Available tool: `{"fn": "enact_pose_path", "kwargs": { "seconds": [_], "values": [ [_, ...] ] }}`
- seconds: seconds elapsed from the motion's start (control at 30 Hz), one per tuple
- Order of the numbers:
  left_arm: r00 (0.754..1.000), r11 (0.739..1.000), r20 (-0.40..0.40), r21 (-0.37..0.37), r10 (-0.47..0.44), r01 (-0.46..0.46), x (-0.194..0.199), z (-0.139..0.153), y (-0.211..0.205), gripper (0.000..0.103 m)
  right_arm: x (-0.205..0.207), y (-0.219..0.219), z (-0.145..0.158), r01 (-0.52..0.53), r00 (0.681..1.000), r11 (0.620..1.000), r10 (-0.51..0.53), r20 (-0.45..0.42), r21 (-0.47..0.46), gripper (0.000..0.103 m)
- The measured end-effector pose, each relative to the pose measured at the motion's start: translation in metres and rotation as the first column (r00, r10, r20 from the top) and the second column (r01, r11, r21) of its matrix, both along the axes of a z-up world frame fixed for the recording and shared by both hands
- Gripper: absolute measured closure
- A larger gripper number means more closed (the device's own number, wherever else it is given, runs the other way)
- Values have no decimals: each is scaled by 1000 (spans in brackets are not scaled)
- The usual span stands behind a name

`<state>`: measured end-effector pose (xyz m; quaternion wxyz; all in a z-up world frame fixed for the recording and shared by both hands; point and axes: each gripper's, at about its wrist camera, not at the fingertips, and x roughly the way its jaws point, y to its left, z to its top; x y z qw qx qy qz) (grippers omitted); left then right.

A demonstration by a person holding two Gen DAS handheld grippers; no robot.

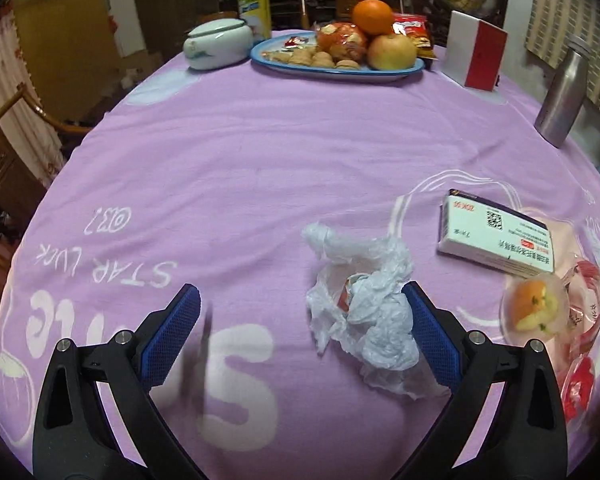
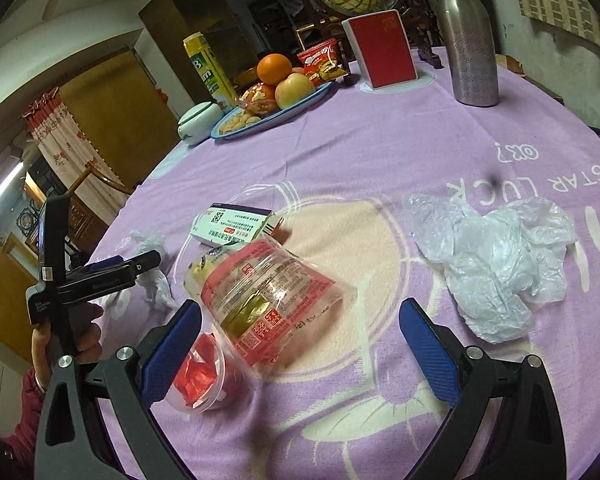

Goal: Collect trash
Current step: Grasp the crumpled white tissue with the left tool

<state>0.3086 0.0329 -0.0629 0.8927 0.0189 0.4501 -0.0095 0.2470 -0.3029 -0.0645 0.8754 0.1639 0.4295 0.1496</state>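
A crumpled white plastic bag lies on the purple tablecloth. My left gripper is open, and the bag lies just inside its right finger. In the right wrist view my right gripper is open around a clear and red snack wrapper. A clear cup with red scraps sits against its left finger. A second crumpled clear bag lies to the right. A white medicine box lies behind the wrapper and shows in the left wrist view.
A blue plate of fruit and biscuits, a white lidded bowl, a red and white box and a steel bottle stand at the far side. The left gripper and the hand holding it show in the right wrist view.
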Motion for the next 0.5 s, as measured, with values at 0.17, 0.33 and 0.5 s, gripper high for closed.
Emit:
{"fn": "enact_pose_path", "kwargs": {
  "seconds": [0.17, 0.33, 0.5],
  "values": [
    [998, 997, 9, -32, -69, 69, -6, 2, -9, 7, 0, -1, 0, 10, 1000, 1000, -10, -4, 6, 6],
    [993, 993, -2, -9, -117, 117, -4, -6, -25, 7, 0, -2, 0, 13, 1000, 1000, -13, -6, 7, 6],
    [993, 992, -18, -42, -119, 119, -1, -10, -24, 14, -1, -2, -1, 14, 1000, 1000, -14, -4, 8, 6]
  ]
}}
